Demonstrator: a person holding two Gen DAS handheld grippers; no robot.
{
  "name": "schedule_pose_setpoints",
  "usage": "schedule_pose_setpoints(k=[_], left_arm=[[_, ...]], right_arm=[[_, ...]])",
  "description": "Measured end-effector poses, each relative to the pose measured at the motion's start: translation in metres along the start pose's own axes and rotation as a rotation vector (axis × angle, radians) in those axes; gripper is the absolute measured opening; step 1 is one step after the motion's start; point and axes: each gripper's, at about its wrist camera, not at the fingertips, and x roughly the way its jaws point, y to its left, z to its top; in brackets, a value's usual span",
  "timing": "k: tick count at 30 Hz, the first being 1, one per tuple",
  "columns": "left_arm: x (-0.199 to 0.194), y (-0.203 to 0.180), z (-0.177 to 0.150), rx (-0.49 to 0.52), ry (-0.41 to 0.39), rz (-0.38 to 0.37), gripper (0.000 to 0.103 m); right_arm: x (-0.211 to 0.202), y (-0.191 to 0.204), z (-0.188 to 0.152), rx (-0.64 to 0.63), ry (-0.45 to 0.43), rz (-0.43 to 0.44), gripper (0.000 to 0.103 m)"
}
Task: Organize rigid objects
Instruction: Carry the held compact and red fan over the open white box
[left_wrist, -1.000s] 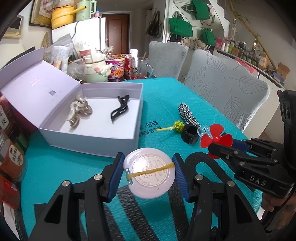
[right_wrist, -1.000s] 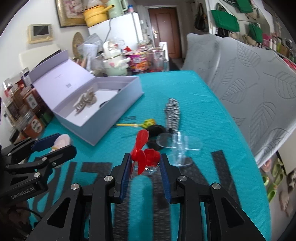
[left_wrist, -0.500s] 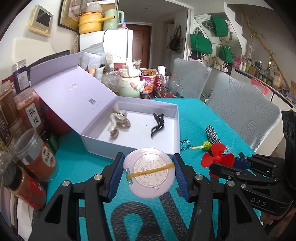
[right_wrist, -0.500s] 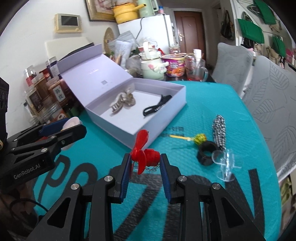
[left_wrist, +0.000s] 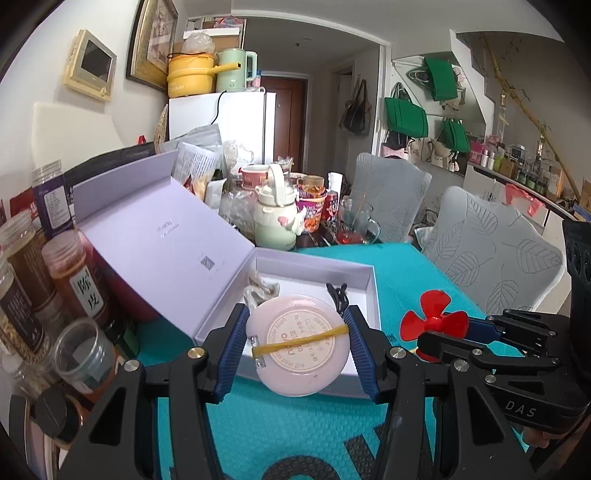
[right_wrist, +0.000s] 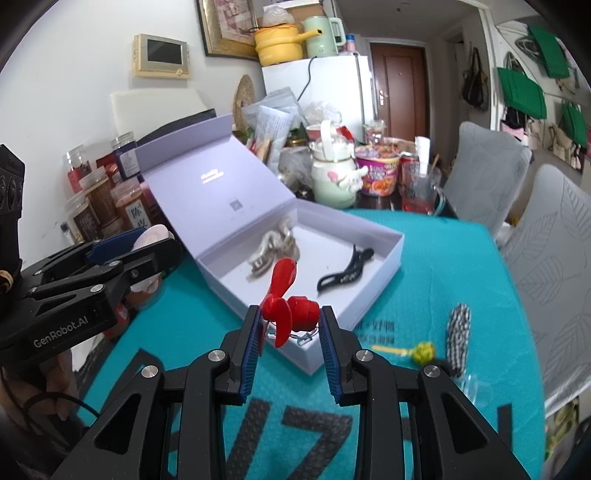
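Right wrist view: the right gripper (right_wrist: 290, 326) pinches a red fan (right_wrist: 286, 306) at frame centre, near the lavender box (right_wrist: 376, 291). The left gripper (left_wrist: 297, 349) pinches a pink compact (left_wrist: 298, 349) over the box. Two clips are boxed; several items are left on the desk (right_wrist: 443, 266).

Along the table's (right_wrist: 461, 266) far edge stand a pale green kettle-shaped jug (right_wrist: 332, 181), a purple instant-noodle cup (right_wrist: 376, 173) and a glass mug (right_wrist: 421, 188) of red liquid. Spice jars (left_wrist: 70, 273) crowd the left edge. Two grey leaf-patterned chairs (left_wrist: 495, 258) sit at the right side; a white fridge (left_wrist: 229, 125) stands behind.
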Motion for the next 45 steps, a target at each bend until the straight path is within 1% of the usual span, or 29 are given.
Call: schedule_pose_setpoints(k=[5, 12, 15, 20, 26, 31, 35, 39, 45], left_arm=[[0.008, 0.004, 0.019, 0.015, -0.031, -0.006, 0.053], [0.033, 0.012, 0.041, 0.018, -0.044, -0.019, 0.053], [0.045, 0.018, 0.05, 0.01, -0.047, -0.023, 0.053], [0.063, 0.026, 0.066, 0.005, -0.076, -0.015, 0.053], [0.095, 0.038, 0.08, -0.028, -0.071, -0.01, 0.053], [0.115, 0.045, 0.09, -0.023, -0.078, 0.003, 0.053], [0.135, 0.054, 0.089, -0.035, -0.048, -0.004, 0.053], [0.157, 0.055, 0.081, -0.02, 0.014, -0.003, 0.053], [0.194, 0.047, 0.059, 0.035, 0.149, -0.008, 0.053]], right_arm=[[0.003, 0.0, 0.023, -0.022, -0.02, 0.004, 0.031], [0.017, -0.006, 0.053, -0.034, -0.038, 0.002, 0.031], [0.027, -0.01, 0.065, -0.035, -0.037, 0.0, 0.031], [0.046, -0.018, 0.082, -0.031, -0.04, -0.002, 0.031], [0.075, -0.032, 0.098, -0.012, -0.018, -0.009, 0.031], [0.093, -0.041, 0.11, 0.004, -0.011, -0.005, 0.031], [0.109, -0.047, 0.115, 0.03, 0.007, 0.018, 0.031], [0.134, -0.054, 0.114, 0.074, 0.061, 0.044, 0.031], [0.169, -0.065, 0.099, 0.128, 0.136, 0.049, 0.031]])
